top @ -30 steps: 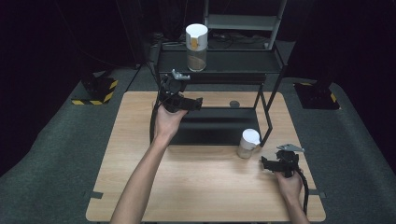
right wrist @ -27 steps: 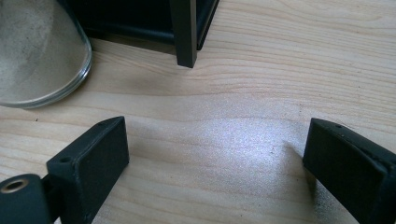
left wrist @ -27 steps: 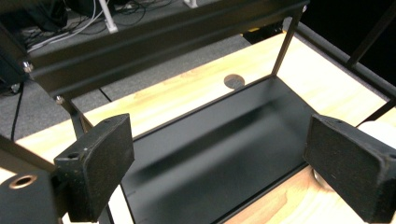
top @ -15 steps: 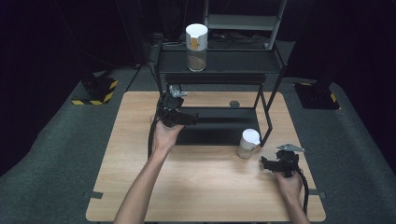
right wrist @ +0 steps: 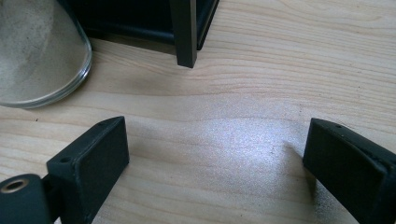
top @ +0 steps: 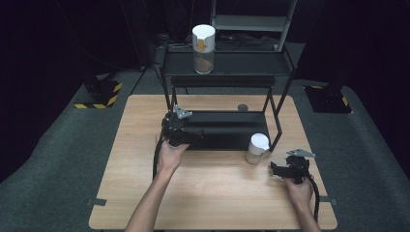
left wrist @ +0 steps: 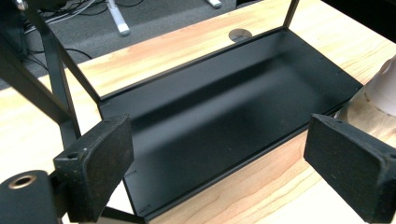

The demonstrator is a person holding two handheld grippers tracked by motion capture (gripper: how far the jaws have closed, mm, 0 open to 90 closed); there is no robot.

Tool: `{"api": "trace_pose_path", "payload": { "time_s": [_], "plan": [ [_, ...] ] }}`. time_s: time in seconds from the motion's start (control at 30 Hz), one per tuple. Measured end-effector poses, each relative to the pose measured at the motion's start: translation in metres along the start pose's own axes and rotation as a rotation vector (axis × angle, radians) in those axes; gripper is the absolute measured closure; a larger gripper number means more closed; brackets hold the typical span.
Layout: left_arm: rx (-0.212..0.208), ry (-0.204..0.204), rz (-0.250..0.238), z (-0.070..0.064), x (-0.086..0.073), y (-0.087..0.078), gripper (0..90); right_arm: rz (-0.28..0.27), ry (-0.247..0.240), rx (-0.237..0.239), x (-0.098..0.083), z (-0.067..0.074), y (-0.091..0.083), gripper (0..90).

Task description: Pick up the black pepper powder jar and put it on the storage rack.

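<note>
wooden table (top: 145, 145), grey carpet (top: 58, 159) — dark, perhaps curtained room

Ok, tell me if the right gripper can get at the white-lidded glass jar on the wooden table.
Probably yes. The right gripper has open jaws facing the white-lidded glass jar, with bare wooden table between; the black metal rack's leg stands just beside it.

A wooden table (top: 145, 193) bears a black shelf rack (top: 227, 130) toward twelve o'clock and a white-lidded jar (top: 256, 149) at three o'clock.
</note>
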State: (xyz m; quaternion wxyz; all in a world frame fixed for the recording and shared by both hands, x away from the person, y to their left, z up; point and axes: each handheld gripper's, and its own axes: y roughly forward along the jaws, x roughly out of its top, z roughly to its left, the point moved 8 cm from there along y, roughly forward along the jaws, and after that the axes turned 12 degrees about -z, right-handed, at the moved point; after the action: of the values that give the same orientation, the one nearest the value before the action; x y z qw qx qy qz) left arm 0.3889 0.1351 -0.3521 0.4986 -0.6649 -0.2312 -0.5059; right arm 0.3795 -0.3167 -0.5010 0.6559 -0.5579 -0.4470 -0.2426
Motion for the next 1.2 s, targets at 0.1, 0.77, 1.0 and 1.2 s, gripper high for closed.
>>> {"api": "trace_pose_path", "payload": {
  "time_s": [0.1, 0.77, 1.0, 1.2],
  "plan": [
    [0.007, 0.004, 0.001, -0.002, -0.009, 0.002, 8.4, 0.000, 0.000, 0.000, 0.000, 0.000, 0.000, 6.2],
    [0.002, 0.007, 0.115, -0.004, -0.074, 0.027, 8.0, 0.000, 0.000, 0.000, 0.000, 0.000, 0.000, 6.2],
    [0.033, -0.004, 0.121, -0.007, -0.093, 0.034, 8.0, 0.000, 0.000, 0.000, 0.000, 0.000, 0.000, 6.1],
    [0.054, -0.034, 0.119, -0.007, -0.110, 0.040, 8.0, 0.000, 0.000, 0.000, 0.000, 0.000, 0.000, 6.2]
  ]
}}
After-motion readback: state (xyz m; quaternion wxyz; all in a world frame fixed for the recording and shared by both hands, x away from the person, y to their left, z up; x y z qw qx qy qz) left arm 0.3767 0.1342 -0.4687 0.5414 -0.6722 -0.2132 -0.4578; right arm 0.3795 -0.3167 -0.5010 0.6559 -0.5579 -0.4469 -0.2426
